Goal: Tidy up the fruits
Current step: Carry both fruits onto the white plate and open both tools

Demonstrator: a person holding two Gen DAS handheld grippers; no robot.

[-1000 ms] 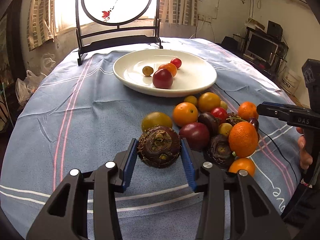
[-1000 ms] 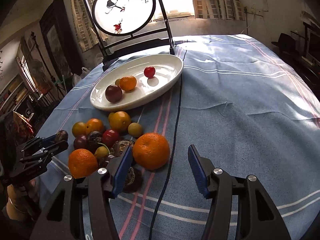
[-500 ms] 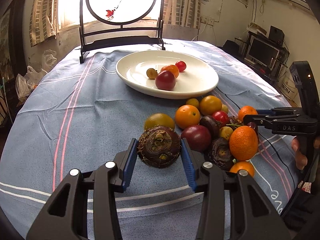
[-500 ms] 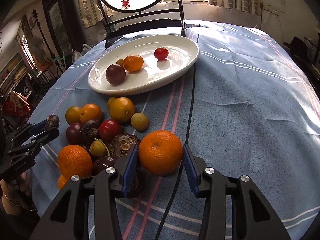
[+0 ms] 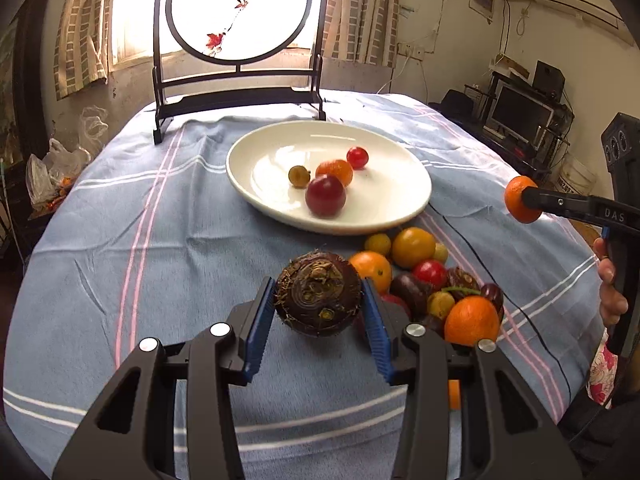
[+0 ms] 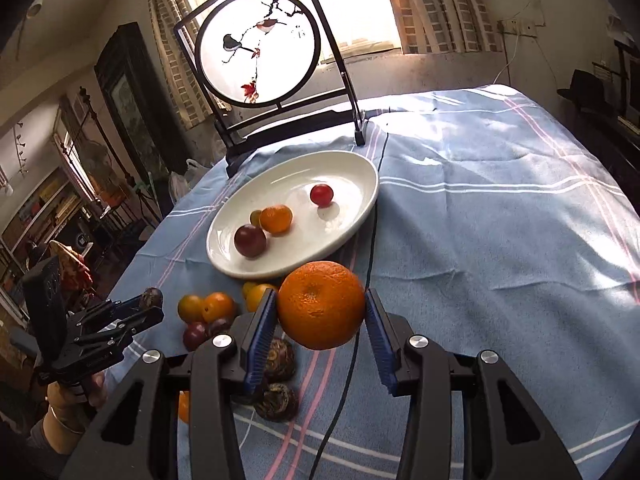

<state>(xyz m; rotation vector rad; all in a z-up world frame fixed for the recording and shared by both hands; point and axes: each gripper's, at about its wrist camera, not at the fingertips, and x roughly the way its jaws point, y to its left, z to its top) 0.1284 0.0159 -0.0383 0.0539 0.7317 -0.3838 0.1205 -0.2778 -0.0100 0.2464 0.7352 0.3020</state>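
Observation:
My left gripper is shut on a dark brown, rough round fruit and holds it above the cloth, just left of the fruit pile. My right gripper is shut on a large orange, lifted above the pile near the plate's front edge. The orange also shows in the left wrist view. The white oval plate holds a dark red plum, a small orange, a red cherry tomato and a small brownish fruit.
A black-framed round bird screen stands at the table's far edge behind the plate. A black cable runs across the blue striped cloth past the plate. Shelves and a monitor stand at the right.
My right gripper closed on the large orange and lifted it off the cloth. My left gripper, still holding the brown fruit, rose and moved toward the plate.

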